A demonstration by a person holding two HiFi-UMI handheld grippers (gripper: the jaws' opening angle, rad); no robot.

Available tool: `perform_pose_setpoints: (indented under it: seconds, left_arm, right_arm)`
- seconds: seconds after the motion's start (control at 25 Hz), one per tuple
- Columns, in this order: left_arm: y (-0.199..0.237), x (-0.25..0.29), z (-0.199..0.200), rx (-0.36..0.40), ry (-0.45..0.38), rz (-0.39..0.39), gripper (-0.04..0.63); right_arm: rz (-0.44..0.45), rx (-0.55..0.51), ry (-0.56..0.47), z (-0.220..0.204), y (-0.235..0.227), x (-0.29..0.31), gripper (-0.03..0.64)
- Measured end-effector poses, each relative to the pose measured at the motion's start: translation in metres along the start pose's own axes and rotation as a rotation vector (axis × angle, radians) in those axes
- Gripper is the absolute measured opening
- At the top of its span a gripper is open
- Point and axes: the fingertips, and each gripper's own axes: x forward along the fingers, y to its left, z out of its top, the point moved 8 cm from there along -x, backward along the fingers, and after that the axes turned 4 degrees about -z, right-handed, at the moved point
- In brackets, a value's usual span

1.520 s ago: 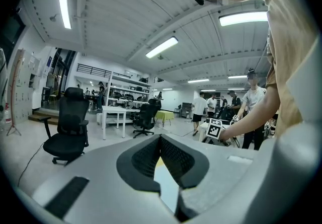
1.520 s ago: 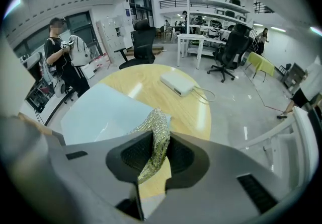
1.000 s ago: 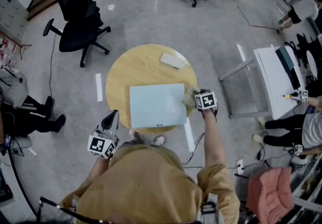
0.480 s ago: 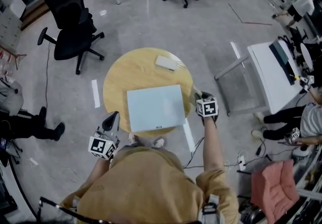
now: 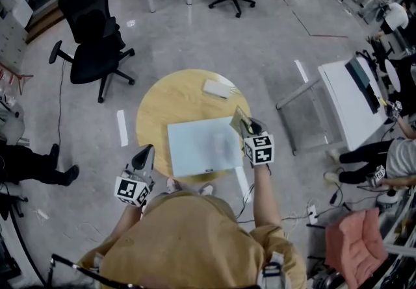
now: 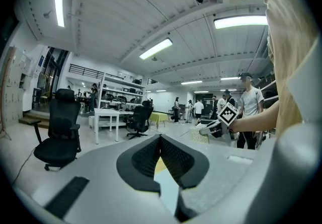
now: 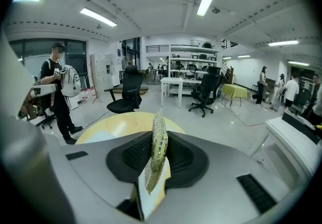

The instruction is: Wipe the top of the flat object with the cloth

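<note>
R gripper (image 5: pixel 242 126), fingers pinching speckled yellow-green cloth (image 7: pixel 157 147), is hovering at pale-blue flat rectangular board's (image 5: pixel 195 148) 3 o'clock edge for wiping; L gripper (image 5: pixel 144 150) fingers closed, empty.

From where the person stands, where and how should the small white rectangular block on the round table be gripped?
Across its short width, coming straight down from above: the small white rectangular block lies flat on the round yellow table, apart from the pale blue flat board, both long sides free.
</note>
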Motion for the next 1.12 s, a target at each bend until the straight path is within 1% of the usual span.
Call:
perform_pose_setpoints:
  seconds: [0.12,0.24,0.56,0.64,0.84,1.0,1.12]
  left_arm:
    - [0.005,-0.001,0.005,0.008,-0.008,0.003,0.002]
    - [0.011,-0.001,0.009,0.015,-0.019,0.004,0.002]
    - [0.022,-0.005,0.018,0.030,-0.049,-0.002,0.002]
    - [0.022,-0.005,0.023,0.045,-0.066,0.001,0.002]
    - [0.030,-0.004,0.039,0.100,-0.093,0.049,0.002]
    - [0.038,-0.008,0.051,0.131,-0.111,0.095,0.003]
    - [0.039,-0.010,0.063,0.157,-0.134,0.104,0.002]
  right_arm:
    - [0.008,-0.029,-0.083,0.026,0.021,-0.012,0.064]
    - [0.006,-0.030,-0.162,0.050,0.036,-0.025,0.064]
    - [0.006,-0.080,-0.334,0.100,0.069,-0.066,0.064]
    - [0.006,-0.100,-0.374,0.111,0.076,-0.077,0.064]
    - [-0.001,-0.136,-0.489,0.126,0.088,-0.100,0.064]
    - [0.005,-0.136,-0.541,0.135,0.098,-0.114,0.064]
    - [0.005,-0.145,-0.586,0.144,0.104,-0.126,0.064]
